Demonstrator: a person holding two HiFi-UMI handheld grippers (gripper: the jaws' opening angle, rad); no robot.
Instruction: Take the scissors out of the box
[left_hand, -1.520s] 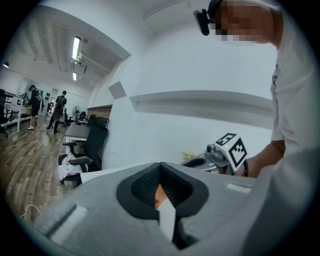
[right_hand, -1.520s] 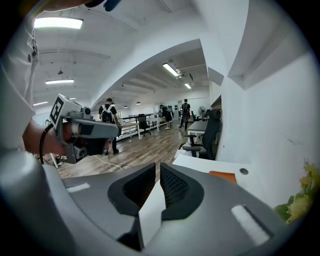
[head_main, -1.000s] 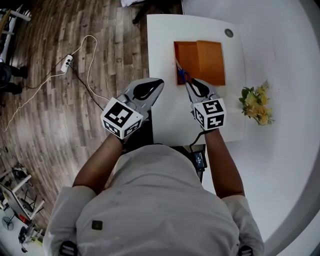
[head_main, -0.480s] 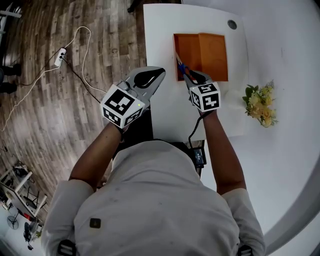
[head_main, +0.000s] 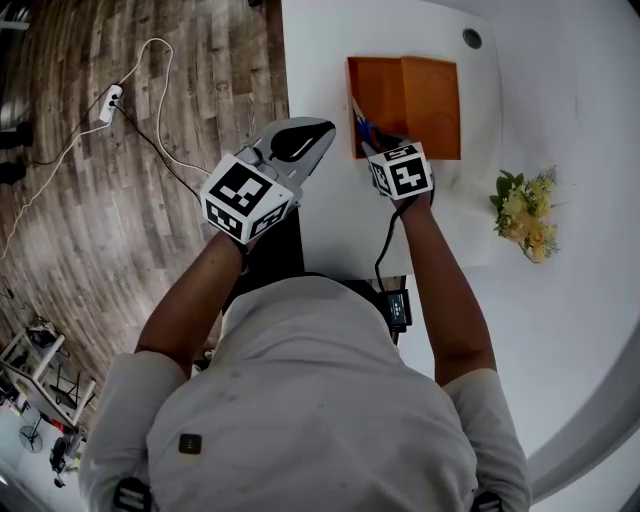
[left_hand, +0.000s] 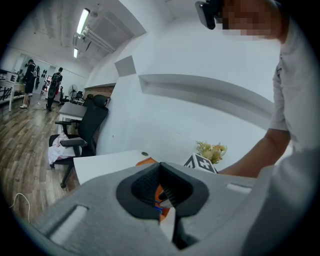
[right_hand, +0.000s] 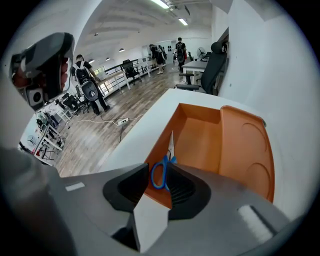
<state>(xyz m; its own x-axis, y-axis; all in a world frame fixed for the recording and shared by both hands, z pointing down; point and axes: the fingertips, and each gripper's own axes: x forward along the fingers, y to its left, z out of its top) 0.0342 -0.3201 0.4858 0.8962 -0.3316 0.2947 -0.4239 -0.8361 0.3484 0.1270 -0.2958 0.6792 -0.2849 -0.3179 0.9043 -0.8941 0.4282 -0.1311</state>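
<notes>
An orange box (head_main: 420, 100) lies open on the white table (head_main: 320, 60), its lid (right_hand: 250, 145) folded out to the right. Blue-handled scissors (head_main: 362, 128) lean against the box's near left wall, blades pointing away. My right gripper (head_main: 378, 140) points steeply down at that corner. Its jaws are opening, and the blue handle loops (right_hand: 161, 171) stand between the pads without being pressed. My left gripper (head_main: 325, 128) hovers over the table's left part, shut on nothing, tips together (left_hand: 160, 167). Through the slit behind its tips a sliver of the orange box and blue handle shows.
Yellow flowers (head_main: 525, 212) lie on the white surface right of the table. A round cable grommet (head_main: 472, 38) sits at the table's far corner. A power strip with cords (head_main: 110, 97) lies on the wooden floor at left. A black office chair (left_hand: 85, 130) stands beyond the table.
My right gripper has sunk and tipped downward onto the box's near left corner, closing in around the scissors' handle. My left gripper has drifted a little forward and lower.
</notes>
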